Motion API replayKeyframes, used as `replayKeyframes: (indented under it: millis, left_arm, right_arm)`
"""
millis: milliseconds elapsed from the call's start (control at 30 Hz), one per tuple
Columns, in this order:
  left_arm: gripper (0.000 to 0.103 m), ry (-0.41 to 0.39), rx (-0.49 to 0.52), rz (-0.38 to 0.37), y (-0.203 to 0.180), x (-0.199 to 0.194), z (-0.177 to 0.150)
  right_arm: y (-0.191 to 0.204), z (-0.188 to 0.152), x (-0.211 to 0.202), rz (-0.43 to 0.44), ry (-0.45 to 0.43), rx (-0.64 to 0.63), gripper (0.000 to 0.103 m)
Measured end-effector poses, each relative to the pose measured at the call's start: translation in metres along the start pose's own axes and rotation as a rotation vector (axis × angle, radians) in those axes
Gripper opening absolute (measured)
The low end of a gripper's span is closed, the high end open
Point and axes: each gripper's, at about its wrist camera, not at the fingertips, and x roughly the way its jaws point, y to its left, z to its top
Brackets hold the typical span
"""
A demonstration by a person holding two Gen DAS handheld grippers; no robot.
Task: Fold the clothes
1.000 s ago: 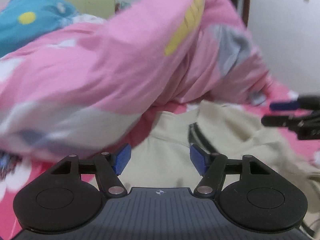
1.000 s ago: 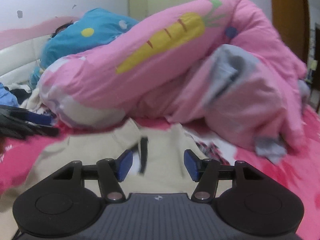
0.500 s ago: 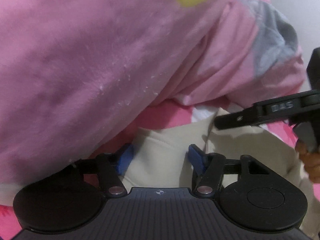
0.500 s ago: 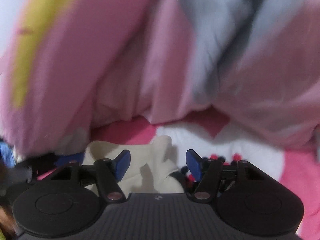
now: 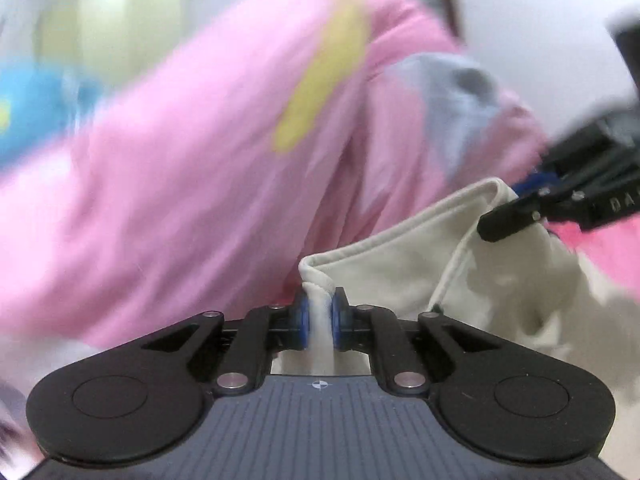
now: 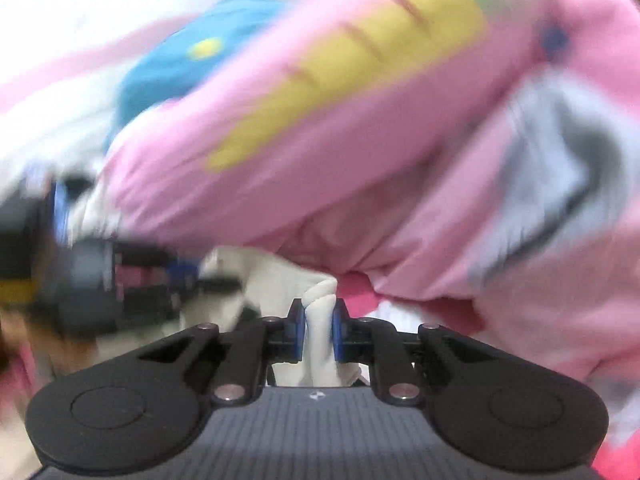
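The cream garment (image 5: 400, 264) lies on the bed at the foot of the heaped pink quilt (image 5: 192, 184), and its near edge is already pinched at two places. The left gripper (image 5: 319, 322) has its blue pads together on a bunched fold of that edge, cloth standing up between them. The right gripper (image 6: 319, 330) has its jaws closing, and a similar ridge of cream fabric is squeezed between its pads. In the left wrist view the hem runs up and to the right from the left pads toward the right gripper's black finger, so the held edge stretches between the two hands, its long axis roughly along the quilt's front. Neither hand looks nearer; the fold probably calls for both lifting together, away from the quilt. Both views are blurred.
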Motion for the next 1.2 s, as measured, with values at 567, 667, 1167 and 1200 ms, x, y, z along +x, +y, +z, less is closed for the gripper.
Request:
replayKeyframes:
  millis: [567,667,1167,1200]
  left_arm:
    - [0.016,0.026,0.395,-0.025,-0.037,-0.048,-0.055]
    - [0.015,0.014,0.384,-0.048,-0.034,-0.05,-0.057]
    - [0.015,-0.062,0.816,-0.003,-0.063,-0.065,-0.108]
    - [0.015,-0.062,0.819,-0.001,-0.064,-0.066,-0.108]
  right_arm:
    - [0.077,-0.073,-0.009,-0.269,0.124,-0.573,0.015]
    - [0.084,-0.076,-0.017,-0.277,0.109,-0.602,0.016]
    - [0.081,-0.013,-0.085,-0.142,-0.168,-0.204,0.042]
    - [0.077,-0.001,-0.078,-0.136,-0.176,-0.132,0.042]
